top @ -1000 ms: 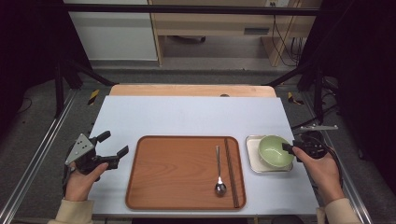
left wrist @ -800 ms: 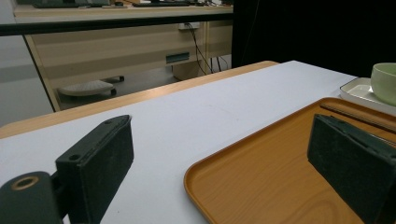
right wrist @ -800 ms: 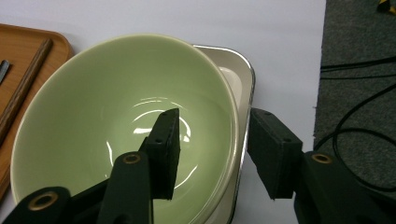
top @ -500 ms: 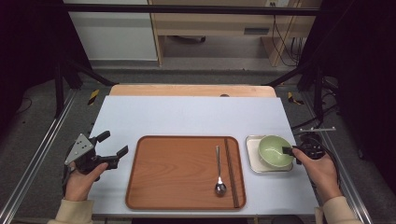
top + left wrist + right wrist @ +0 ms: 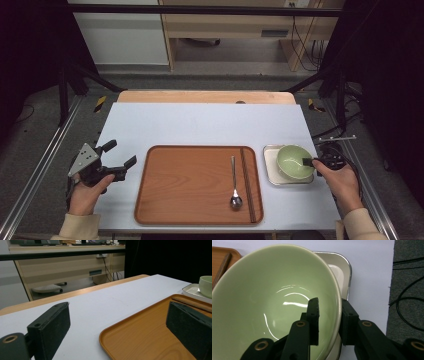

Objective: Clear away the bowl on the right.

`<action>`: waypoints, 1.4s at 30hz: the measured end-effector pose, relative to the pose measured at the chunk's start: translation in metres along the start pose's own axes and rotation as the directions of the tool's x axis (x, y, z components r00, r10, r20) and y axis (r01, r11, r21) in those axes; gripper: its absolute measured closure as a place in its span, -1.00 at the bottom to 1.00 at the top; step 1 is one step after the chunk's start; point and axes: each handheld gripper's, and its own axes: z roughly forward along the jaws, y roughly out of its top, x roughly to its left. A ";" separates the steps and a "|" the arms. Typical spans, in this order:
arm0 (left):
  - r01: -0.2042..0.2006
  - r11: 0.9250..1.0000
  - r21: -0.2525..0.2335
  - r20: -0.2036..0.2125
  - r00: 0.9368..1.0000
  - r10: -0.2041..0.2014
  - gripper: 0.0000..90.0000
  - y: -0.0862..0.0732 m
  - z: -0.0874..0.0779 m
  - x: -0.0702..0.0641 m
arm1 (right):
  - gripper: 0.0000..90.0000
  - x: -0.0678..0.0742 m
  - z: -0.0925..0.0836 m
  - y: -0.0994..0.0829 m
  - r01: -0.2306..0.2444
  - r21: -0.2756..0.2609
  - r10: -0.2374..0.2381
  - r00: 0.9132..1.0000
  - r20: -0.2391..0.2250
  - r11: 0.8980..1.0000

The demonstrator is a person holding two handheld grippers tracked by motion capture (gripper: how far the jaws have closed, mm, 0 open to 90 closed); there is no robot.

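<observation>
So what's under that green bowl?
A small white tray sits under the bowl, on the table. The bowl covers most of the tray, so anything lying there is hidden. The right gripper pinches the bowl's rim.

You have two grippers in your hands: the left gripper and the right gripper. One green bowl sits at the tip of your right gripper, on one small white tray beneath it. One large wooden tray lies between your two grippers. On it you have one metal spoon and one pair of dark chopsticks, side by side on the half nearer your right gripper. One table carries it all.
</observation>
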 end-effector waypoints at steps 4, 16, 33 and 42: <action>-0.001 1.000 -0.001 0.000 1.000 0.001 -0.89 0.000 0.000 0.000 | 0.72 0.000 0.002 0.001 -0.011 0.009 0.011 1.000 0.011 1.000; -0.001 1.000 -0.002 -0.002 1.000 0.001 -0.89 0.000 0.000 -0.001 | 0.86 -0.001 0.006 0.001 -0.023 -0.008 0.023 1.000 0.012 1.000; 0.001 1.000 -0.016 -0.005 1.000 -0.001 -0.89 0.000 -0.001 0.000 | 0.86 0.010 -0.007 0.005 -0.023 -0.066 0.022 1.000 -0.018 0.998; 0.002 0.999 -0.034 -0.014 1.000 -0.003 -0.94 0.002 -0.003 0.000 | 0.86 0.026 -0.021 0.013 0.028 -0.092 -0.031 0.999 -0.036 0.995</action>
